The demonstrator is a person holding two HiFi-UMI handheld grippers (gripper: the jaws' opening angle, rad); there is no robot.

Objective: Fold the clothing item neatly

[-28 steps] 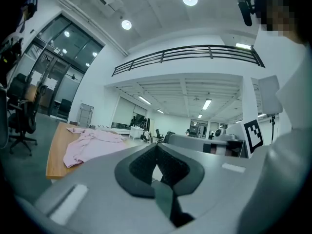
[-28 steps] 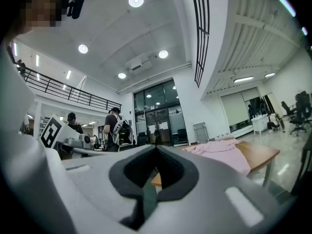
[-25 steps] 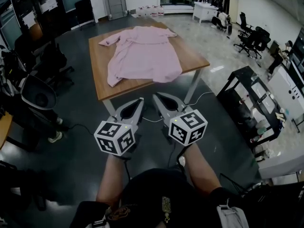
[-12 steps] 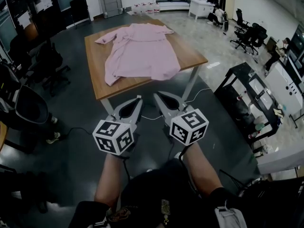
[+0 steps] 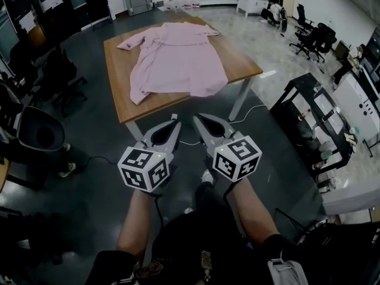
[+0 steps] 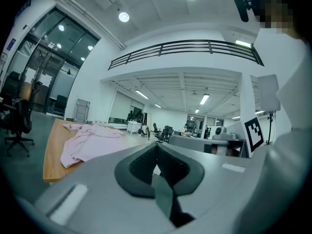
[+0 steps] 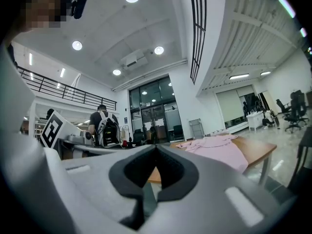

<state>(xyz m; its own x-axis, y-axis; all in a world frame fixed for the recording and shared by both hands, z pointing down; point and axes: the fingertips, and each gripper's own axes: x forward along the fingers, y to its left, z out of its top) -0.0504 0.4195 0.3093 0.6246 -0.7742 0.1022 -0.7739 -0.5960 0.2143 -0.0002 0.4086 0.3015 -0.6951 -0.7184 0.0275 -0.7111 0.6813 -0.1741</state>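
A pink long-sleeved shirt (image 5: 177, 59) lies spread flat on a wooden table (image 5: 237, 64), collar at the far end and one sleeve out to the left. The shirt (image 6: 90, 143) also shows at the left of the left gripper view, and the shirt (image 7: 217, 150) at the right of the right gripper view. My left gripper (image 5: 174, 121) and right gripper (image 5: 195, 120) are held side by side in front of the table's near edge, well short of the shirt. Both are shut with nothing between the jaws.
The table stands on grey floor in a large open room. A dark stool (image 5: 38, 135) and chairs stand at the left, a black wire rack (image 5: 314, 117) at the right, office chairs (image 5: 314, 40) at the far right. A cable (image 5: 249, 114) trails under the table.
The view has drawn slightly nearer the table and tipped down; table and shirt sit a little higher and larger in frame. Both grippers remain shut, side by side.
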